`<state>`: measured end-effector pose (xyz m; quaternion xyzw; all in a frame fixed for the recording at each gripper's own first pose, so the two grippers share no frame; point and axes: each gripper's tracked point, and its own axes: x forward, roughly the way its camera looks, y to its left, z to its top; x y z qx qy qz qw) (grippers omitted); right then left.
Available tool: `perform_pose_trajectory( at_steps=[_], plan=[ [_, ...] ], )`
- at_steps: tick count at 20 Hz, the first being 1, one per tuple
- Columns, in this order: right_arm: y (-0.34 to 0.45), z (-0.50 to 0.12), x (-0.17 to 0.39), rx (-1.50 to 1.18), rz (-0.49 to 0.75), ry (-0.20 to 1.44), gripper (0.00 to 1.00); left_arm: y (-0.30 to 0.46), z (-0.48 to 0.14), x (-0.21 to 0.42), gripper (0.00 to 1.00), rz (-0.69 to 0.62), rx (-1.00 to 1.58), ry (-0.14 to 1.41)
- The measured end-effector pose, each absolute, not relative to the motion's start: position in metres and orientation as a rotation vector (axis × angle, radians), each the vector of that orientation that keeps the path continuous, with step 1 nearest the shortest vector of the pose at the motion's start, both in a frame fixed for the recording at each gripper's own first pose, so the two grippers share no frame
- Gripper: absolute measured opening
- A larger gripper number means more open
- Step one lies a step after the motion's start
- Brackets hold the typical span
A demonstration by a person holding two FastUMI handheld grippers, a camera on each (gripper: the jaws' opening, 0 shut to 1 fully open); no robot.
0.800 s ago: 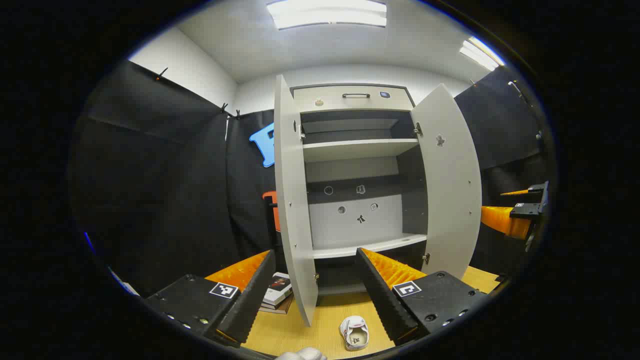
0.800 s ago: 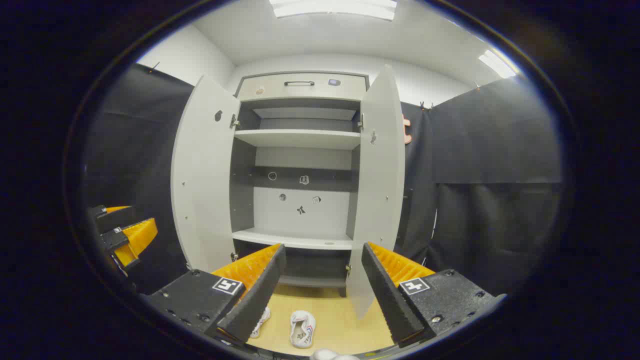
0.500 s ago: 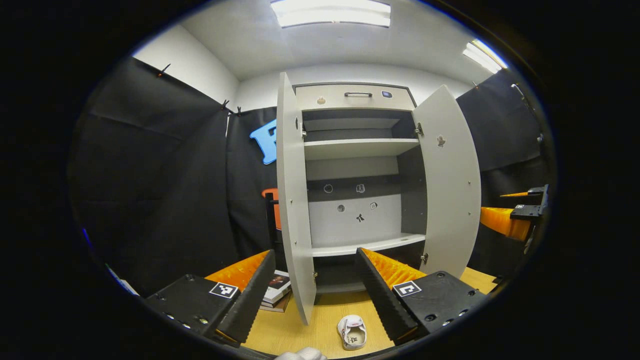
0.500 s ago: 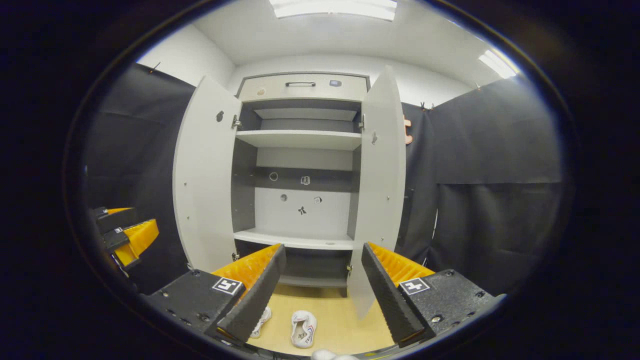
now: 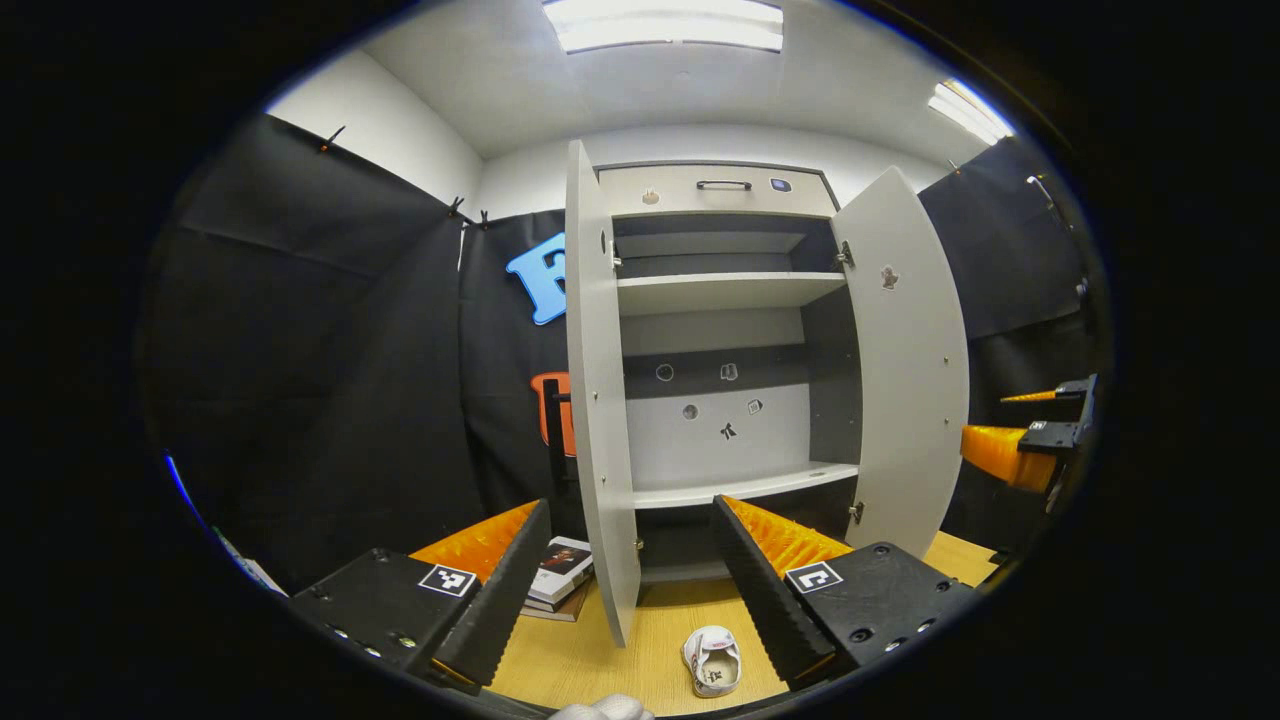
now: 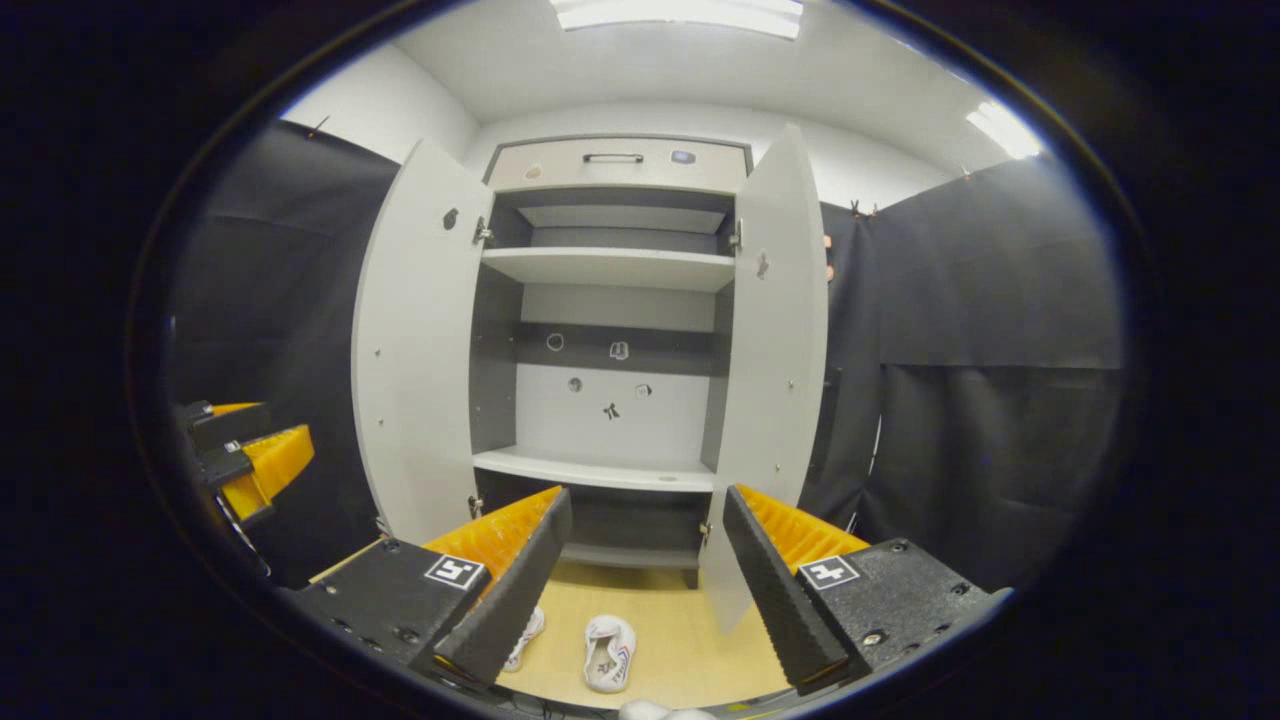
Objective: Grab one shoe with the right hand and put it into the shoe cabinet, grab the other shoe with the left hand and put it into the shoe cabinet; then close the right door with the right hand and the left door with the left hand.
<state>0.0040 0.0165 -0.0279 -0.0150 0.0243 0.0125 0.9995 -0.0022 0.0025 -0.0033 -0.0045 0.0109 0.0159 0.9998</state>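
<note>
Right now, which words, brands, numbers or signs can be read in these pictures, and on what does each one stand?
No word or number can be read.
Stickers on the cabinet back: small pictures, too small to read.
Book cover: blurred.
Shoe print: too small.
Square marker on the left gripper: a pattern, no letters.

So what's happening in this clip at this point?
A person holds two grippers, both open and empty, facing a light grey shoe cabinet with both doors swung open. Two small white shoes lie on the wooden floor in front of it, not yet picked up. The right gripper hovers above them; the left gripper hangs alongside.
</note>
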Motion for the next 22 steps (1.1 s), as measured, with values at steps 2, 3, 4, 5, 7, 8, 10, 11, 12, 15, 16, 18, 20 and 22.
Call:
perform_pose_trajectory(
  at_steps=[2,3,4,5,7,8,10,11,12,15,16,18,20,22],
  plan=[
    [0.018,-0.062,0.004,-0.061,0.04,0.126,0.99,0.003,-0.005,-0.002,0.96,0.035,-0.009,0.026],
    [0.019,-0.081,0.003,-0.072,0.049,0.166,0.99,0.004,-0.005,-0.002,0.96,0.037,-0.007,0.029],
    [0.02,-0.1,0.002,-0.085,0.057,0.21,0.99,0.004,-0.005,-0.002,0.96,0.041,-0.005,0.033],
    [0.024,-0.122,0.003,-0.095,0.068,0.253,0.99,0.005,-0.006,-0.002,0.96,0.046,-0.004,0.037],
    [0.031,-0.173,0.0,-0.119,0.087,0.364,0.99,0.006,-0.01,-0.001,0.96,0.052,-0.004,0.052],
    [0.034,-0.198,-0.002,-0.124,0.101,0.419,0.99,0.007,-0.013,0.001,0.96,0.054,-0.005,0.06],
    [0.046,-0.242,0.0,-0.106,0.126,0.507,0.99,0.01,-0.02,0.002,0.96,0.056,0.007,0.067],
    [0.053,-0.262,0.002,-0.098,0.136,0.548,0.99,0.013,-0.024,0.002,0.96,0.059,0.014,0.072],
    [0.059,-0.279,0.004,-0.092,0.147,0.575,0.98,0.015,-0.026,0.002,0.96,0.062,0.019,0.081],
    [0.075,-0.329,0.02,-0.08,0.156,0.638,0.95,0.019,-0.032,0.003,0.96,0.069,0.026,0.105],
    [0.083,-0.346,0.026,-0.063,0.164,0.668,0.94,0.019,-0.034,0.003,0.96,0.066,0.027,0.108],
    [0.093,-0.375,0.049,-0.05,0.165,0.685,0.93,0.022,-0.036,0.003,0.96,0.073,0.035,0.119],
    [0.101,-0.4,0.069,-0.042,0.161,0.717,0.87,0.024,-0.043,0.004,0.96,0.088,0.046,0.133],
    [0.099,-0.422,0.092,-0.066,0.133,0.741,0.84,0.025,-0.049,0.011,0.96,0.099,0.051,0.146]
  ],
)
